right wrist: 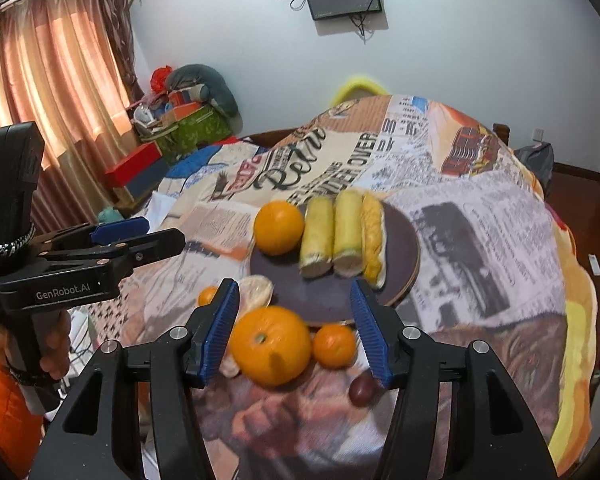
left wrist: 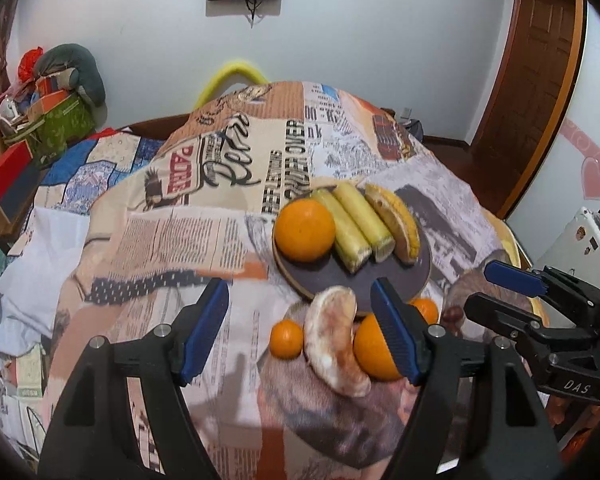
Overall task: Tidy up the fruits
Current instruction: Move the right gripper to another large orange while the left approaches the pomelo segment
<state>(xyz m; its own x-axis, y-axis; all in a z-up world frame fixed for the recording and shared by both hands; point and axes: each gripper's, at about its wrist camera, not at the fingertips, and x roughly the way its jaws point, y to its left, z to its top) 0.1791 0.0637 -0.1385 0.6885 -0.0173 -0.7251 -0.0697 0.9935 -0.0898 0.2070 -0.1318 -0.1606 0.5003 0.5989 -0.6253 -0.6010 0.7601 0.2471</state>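
Observation:
A dark round plate on the printed cloth holds a large orange, two pale corn pieces and a yellow banana-like piece. In front of it lie a second large orange, small oranges, a pale mottled curved piece and a dark grape-like fruit. My left gripper is open above the loose fruit. My right gripper is open, jaws either side of the large orange without pressing it.
The cloth covers a raised, domed surface that falls away on all sides. A hand holds the left gripper's handle. Boxes and bags are stacked at the back left, a wooden door at the right, curtains at the left.

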